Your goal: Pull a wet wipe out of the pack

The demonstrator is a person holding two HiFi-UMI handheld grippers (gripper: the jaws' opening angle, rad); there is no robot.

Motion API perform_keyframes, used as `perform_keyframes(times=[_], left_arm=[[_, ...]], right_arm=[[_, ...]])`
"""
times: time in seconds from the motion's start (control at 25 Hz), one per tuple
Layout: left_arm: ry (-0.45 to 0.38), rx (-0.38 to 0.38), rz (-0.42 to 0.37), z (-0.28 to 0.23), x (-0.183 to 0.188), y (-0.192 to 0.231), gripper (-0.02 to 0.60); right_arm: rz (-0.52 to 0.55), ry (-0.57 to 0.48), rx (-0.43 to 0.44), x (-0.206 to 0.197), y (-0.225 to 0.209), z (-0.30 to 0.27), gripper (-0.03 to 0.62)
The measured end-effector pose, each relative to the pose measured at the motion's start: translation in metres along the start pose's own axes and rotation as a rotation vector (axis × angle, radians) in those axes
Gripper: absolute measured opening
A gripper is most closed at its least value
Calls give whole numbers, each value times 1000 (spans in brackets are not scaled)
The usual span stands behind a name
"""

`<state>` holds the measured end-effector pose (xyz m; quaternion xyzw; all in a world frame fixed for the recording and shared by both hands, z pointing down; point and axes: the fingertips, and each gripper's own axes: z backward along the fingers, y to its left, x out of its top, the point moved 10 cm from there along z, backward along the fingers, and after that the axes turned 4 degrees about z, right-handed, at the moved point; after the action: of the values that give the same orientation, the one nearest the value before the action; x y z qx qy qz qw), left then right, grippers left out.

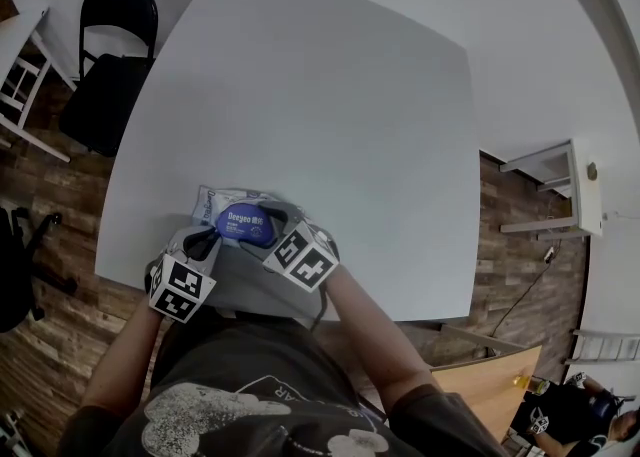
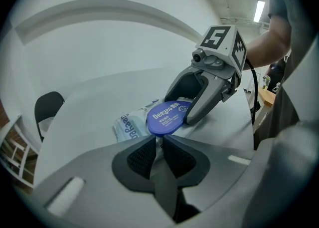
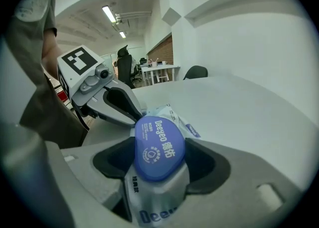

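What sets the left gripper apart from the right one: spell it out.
Jaws of the left gripper stand nearly together at the edge of the blue lid, a pinch unclear; those of the right gripper stand wide, clamped across the wipes pack. The left meets only the lid; the right straddles the pack's body. Both work on one pack.

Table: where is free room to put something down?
Bare: the table beyond the wipe pack up to its far edge, and the stretch to the pack's right. Crowded: the near edge, where the left gripper and the right gripper meet at the pack.
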<state>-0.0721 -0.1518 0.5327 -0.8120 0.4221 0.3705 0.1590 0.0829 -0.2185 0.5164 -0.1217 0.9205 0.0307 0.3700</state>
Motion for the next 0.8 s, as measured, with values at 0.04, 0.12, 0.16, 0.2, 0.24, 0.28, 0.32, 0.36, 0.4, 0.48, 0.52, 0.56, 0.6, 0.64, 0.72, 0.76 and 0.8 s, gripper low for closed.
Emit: perform_keyframes(times=[0.04,0.12,0.16,0.2,0.24,0.28,0.32,0.36,0.4,0.48,0.52,0.56,0.6,0.64,0.72,0.76,0.8], left_arm=[[-2,0,1,0,0,0,63],[-5,-2,1,1,-1,-1,63],[-6,-3,1,1,-1,-1,61],[-5,-3,1,1,-2,-1,61],[-4,-3,1,0,-2,0,61],[-3,-3,1,0,-2,0,61],[-3,-3,2,0,-2,0,60],[-3,-3,2,0,-1,0,61],[-2,-3,2,-1,-1,0,60],[1,-2,0,-1,-2,0,60],[4,-2,-2,-1,-2,0,60],[6,-2,-5,-1,-2,0,61],[9,-3,-5,-1,-2,0,60],[11,-5,-5,-2,-1,0,60],[14,-8,-5,-2,-1,0,61],[14,-9,-5,-2,-1,0,61],[13,-9,-5,-2,-2,0,61]], right_arm=[[-8,-5,8,0,0,0,301],[-21,-10,20,0,-1,1,301],[-25,-11,25,0,-1,1,301],[-30,-12,29,0,-2,1,301],[-35,-14,34,0,-2,1,301],[-42,-16,39,0,-3,1,301],[-49,-19,46,0,-4,1,301],[-56,-21,52,-1,-5,1,301],[-62,-24,59,-1,-6,1,301],[-88,-36,77,-3,-9,1,301],[-106,-45,90,-4,-12,2,301],[-122,-52,101,-4,-14,3,301],[-127,-52,107,-4,-15,4,301],[-121,-46,106,-2,-15,5,302],[-84,-26,85,3,-11,6,302],[-60,-20,68,5,-8,6,302],[-34,-17,47,6,-5,7,302]])
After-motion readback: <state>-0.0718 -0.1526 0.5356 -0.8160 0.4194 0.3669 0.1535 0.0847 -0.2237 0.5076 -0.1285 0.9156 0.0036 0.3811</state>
